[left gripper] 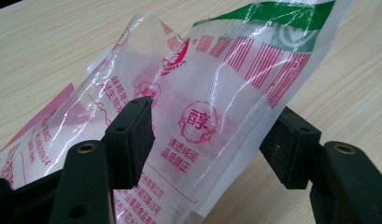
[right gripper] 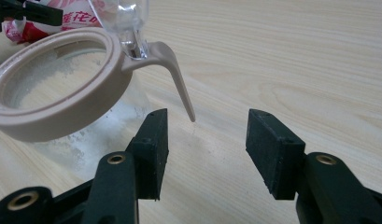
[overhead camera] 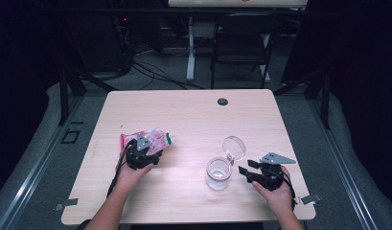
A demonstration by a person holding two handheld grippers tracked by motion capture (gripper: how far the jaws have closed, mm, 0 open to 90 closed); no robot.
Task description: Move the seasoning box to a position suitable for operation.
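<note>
Here, your left hand-held gripper (left gripper: 207, 140) straddled the plastic bag (left gripper: 216, 93) on the worktop (overhead camera: 184, 115), whether pinching it you couldn't tell, right hand-held gripper (right gripper: 205, 140) spread empty beside the open jar (right gripper: 53, 93).

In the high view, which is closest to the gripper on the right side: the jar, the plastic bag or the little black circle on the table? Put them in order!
Starting from the right gripper:
1. The jar, just to its left, lid flipped open.
2. The black circle, up near the table's far edge.
3. The plastic bag, far over on the left side, by the left gripper.
</note>
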